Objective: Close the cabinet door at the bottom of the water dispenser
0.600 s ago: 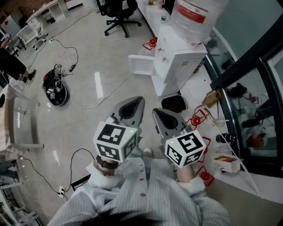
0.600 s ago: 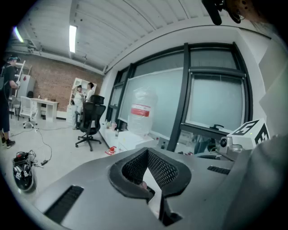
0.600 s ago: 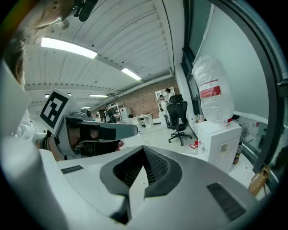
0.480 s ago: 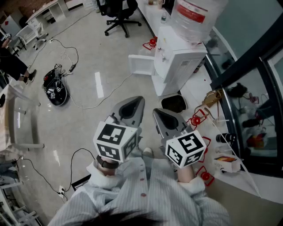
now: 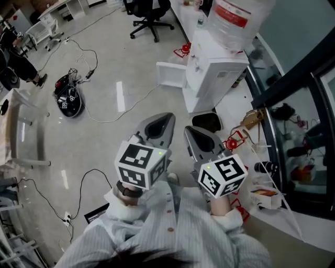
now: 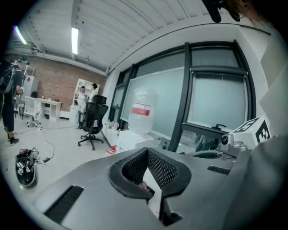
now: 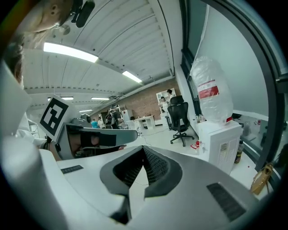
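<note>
The cabinet door (image 5: pixel 170 75) stood open, swung out to the left from the low part of the water dispenser (image 5: pixel 220 73). It was well apart from both claws, further ahead of them across the floor (image 5: pixel 94 149). The door was a flat white rectangular panel with a smooth face. The dispenser was a white box-shaped body, and on its top sat a big clear plastic water bottle (image 5: pixel 236 21) with a red and white label. Just beside the foot of the dispenser, on the side nearer to us, stood a black bin (image 5: pixel 207 122) with a rounded opening.

We held the left gripper (image 5: pixel 167 117) and the right gripper (image 5: pixel 188 131) side by side, close to our chest, both aimed towards the dispenser and a little downward. Each one had a smooth grey plastic shell that narrowed to the tip. Each also carried a white cube with black square markers at its back end. In their own views the ribbed black pads of each met at a point. The jaws of both were together, with nothing between them.

The floor was pale and glossy. A thin light cable (image 5: pixel 133 107) ran over it, and a black office chair (image 5: pixel 149 10) stood far behind.
</note>
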Demonstrator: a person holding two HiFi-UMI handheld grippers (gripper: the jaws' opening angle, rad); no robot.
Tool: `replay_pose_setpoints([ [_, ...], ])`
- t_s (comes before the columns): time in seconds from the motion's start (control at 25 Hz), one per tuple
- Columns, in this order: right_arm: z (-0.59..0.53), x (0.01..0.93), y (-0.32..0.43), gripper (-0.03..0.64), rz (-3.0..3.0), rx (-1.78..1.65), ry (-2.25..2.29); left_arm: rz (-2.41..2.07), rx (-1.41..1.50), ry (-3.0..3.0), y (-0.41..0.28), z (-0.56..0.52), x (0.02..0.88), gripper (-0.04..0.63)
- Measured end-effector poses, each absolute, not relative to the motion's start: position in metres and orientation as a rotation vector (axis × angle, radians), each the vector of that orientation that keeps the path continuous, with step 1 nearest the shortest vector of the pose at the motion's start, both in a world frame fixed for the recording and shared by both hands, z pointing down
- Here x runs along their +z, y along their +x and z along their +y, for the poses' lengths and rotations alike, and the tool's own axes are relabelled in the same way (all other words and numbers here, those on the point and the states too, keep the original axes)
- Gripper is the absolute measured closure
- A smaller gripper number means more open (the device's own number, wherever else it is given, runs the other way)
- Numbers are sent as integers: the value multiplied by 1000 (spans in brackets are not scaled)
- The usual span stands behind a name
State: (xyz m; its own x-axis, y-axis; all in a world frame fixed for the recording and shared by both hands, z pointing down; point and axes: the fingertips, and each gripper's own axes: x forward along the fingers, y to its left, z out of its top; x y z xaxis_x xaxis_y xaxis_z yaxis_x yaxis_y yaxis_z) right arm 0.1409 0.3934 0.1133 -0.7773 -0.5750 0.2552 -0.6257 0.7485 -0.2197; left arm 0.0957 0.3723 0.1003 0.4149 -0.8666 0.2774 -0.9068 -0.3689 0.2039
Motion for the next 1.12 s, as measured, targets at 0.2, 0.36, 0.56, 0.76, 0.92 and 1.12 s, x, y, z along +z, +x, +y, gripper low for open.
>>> replay_pose_setpoints([
  [0.2,398,117,140,603,-2782,462,919,-1567,172,2317,90,376,105,584],
  [0.36,390,122,132,603,-2773,472,896,-1586,158,2299,80,368,107,584],
  [0.56,356,127,110,603,-2754,486,912,-1559,153,2314,61,338,112,584],
  [0.76,309,128,84,603,-2738,504,972,-1519,157,2353,34,288,109,584],
  [0.92,267,120,57,603,-2749,510,1032,-1483,181,2393,9,245,103,584],
  [1.12,228,114,25,603,-2751,500,1105,-1439,211,2442,-22,205,100,584],
])
